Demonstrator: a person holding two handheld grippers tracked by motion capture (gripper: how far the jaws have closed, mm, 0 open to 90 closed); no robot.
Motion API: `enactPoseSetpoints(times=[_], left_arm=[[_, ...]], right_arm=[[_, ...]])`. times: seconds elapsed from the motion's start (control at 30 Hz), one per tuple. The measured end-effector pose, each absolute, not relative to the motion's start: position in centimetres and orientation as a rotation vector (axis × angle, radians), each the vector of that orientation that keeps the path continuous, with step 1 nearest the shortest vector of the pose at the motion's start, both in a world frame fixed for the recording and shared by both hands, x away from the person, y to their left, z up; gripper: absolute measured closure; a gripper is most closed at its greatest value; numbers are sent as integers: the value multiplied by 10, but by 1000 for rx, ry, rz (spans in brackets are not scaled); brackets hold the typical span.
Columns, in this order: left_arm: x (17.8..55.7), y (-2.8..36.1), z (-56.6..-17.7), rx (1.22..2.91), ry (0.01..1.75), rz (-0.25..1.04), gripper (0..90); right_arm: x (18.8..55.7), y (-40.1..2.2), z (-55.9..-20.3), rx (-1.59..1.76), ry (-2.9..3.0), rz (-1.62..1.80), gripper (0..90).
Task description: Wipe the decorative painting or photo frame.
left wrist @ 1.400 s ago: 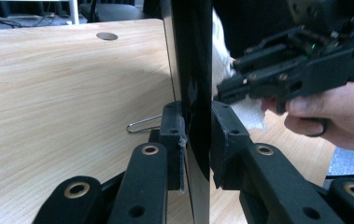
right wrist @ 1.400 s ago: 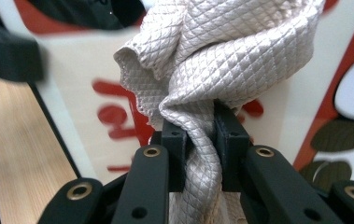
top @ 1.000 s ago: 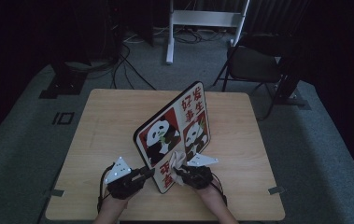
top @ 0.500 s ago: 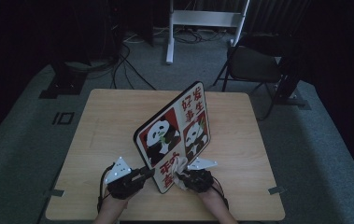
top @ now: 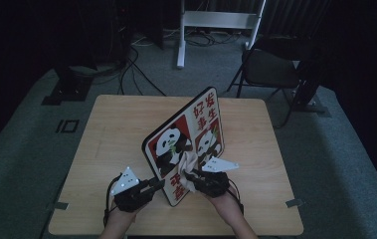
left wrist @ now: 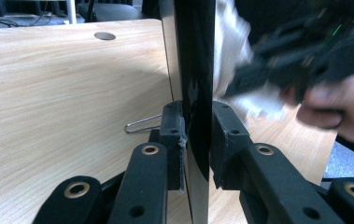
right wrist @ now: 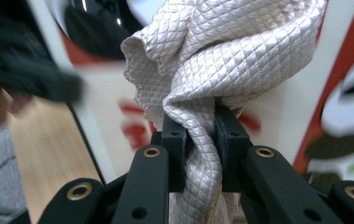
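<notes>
Near the table's [top: 126,129] front edge, the left gripper [top: 157,185] clamps the tilted panda board [top: 186,144]. The right gripper [top: 190,178], pinching the cloth [right wrist: 221,56], has risen slightly, probably wiping upward.

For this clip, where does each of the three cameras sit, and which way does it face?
High view: above the person's side, looking forward and down on the wooden table; forearms, left gripper and right gripper show.
Left gripper view: rides the left gripper, looking along its jaws clamped on the board's black edge.
Right gripper view: rides the right gripper, facing the board's printed face, jaws shut on a quilted white cloth.
Shared: the glossy panda-print board, also the cloth.
</notes>
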State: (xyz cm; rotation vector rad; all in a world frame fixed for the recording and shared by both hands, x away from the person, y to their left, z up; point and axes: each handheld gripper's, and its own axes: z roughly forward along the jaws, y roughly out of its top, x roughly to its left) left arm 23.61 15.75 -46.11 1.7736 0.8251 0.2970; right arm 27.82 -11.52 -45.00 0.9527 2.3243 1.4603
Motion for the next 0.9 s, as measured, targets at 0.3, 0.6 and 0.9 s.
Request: enactPoseSetpoints(times=[0.3,0.6,0.9], left_arm=[[237,159,-461,1771,826,289,774],[237,161,-461,1771,821,288,762],[235,165,-460,1771,827,287,770]], right_arm=[[280,-102,-384,811,2210,1580,769],[285,-85,-343,720,2155,1636,763],[286,-63,-321,663,2150,1680,767]])
